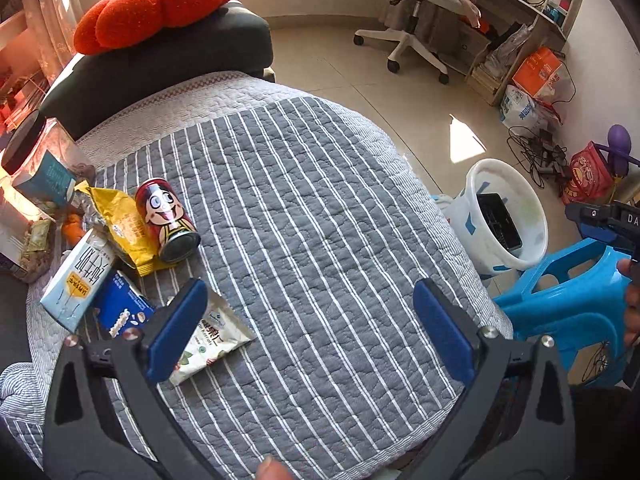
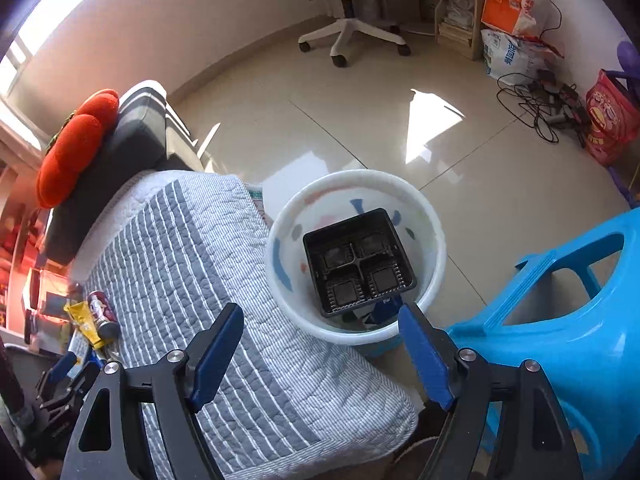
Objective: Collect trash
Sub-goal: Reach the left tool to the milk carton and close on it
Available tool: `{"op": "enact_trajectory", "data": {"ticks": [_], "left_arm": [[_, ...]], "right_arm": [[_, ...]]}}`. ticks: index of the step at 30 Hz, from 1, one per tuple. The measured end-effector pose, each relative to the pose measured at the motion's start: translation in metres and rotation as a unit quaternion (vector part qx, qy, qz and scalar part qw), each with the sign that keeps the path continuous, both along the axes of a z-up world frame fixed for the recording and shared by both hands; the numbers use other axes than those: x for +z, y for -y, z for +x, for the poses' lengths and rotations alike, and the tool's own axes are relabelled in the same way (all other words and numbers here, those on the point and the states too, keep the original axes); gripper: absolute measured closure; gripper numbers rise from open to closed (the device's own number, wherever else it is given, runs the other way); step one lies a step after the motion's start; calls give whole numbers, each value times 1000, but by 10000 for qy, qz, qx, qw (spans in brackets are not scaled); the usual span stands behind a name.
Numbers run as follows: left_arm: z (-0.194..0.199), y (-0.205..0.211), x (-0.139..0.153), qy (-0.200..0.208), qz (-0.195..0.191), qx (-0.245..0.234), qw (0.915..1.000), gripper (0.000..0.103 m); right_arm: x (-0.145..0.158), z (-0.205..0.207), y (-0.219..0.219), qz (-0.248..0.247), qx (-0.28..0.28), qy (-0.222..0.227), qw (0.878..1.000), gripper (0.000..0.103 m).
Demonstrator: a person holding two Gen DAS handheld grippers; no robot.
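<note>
Left wrist view: my left gripper hangs over a quilted grey blanket with thin white stripes, its blue-padded tongs spread wide and holding nothing. The left finger's pad overlaps a flat white snack pouch with green print; I cannot tell whether they touch. Further left lies the rest of the litter: a red cartoon-printed drink can on its side, a crumpled yellow foil wrapper against it, a pale blue and white milk carton and a dark blue packet just beside that. At the far left a plush orange pumpkin-shaped cushion sits on a dark grey pillow.

In the right wrist view, my right gripper also has its tongs wide apart and empty, poised near the round white plastic bin that stands on the glossy tiled floor, between the blanket's edge and a bright blue plastic stool. Inside the bin a square black plastic tray with four compartments leans tilted, with a blue scrap partly hidden beneath it. A white swivel chair stands at the far wall.
</note>
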State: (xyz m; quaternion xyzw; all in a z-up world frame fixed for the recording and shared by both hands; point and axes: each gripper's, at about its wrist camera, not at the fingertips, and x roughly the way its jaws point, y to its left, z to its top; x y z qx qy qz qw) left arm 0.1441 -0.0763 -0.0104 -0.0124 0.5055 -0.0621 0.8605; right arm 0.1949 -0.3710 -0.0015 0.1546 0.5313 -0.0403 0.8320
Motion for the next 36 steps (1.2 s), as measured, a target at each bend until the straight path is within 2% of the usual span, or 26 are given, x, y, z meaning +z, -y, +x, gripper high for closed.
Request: {"op": "enact_trajectory", "data": {"ticks": [5,12,22,25,30,36], "left_arm": [[-16,-51,5,94,14,439,9990,1],[-29,-118,-4,-170,-82,1040,9944,1],[-26,-188,-29,-647,-266,1867,9799,1],[-14,-200,-34,-593,-344,1704,9830,1],[13,-199,-46,-538,42,1196,9914,1],[37,-190,-72,-931,395,922,9906,5]], "right_arm": [[-5,7,-50,-175,477,-56,9987,21],[-19,13,-98,-351,906,-228,9950,20],[-38,26,-161,-364,1256,-438,9904,20],[-43,28,-183,-348,1424,-477,9880,20],[-55,30,-211,-377,1647,-593,9838,20],[-64,33,-225,-468,1741,-700,9811,20]]}}
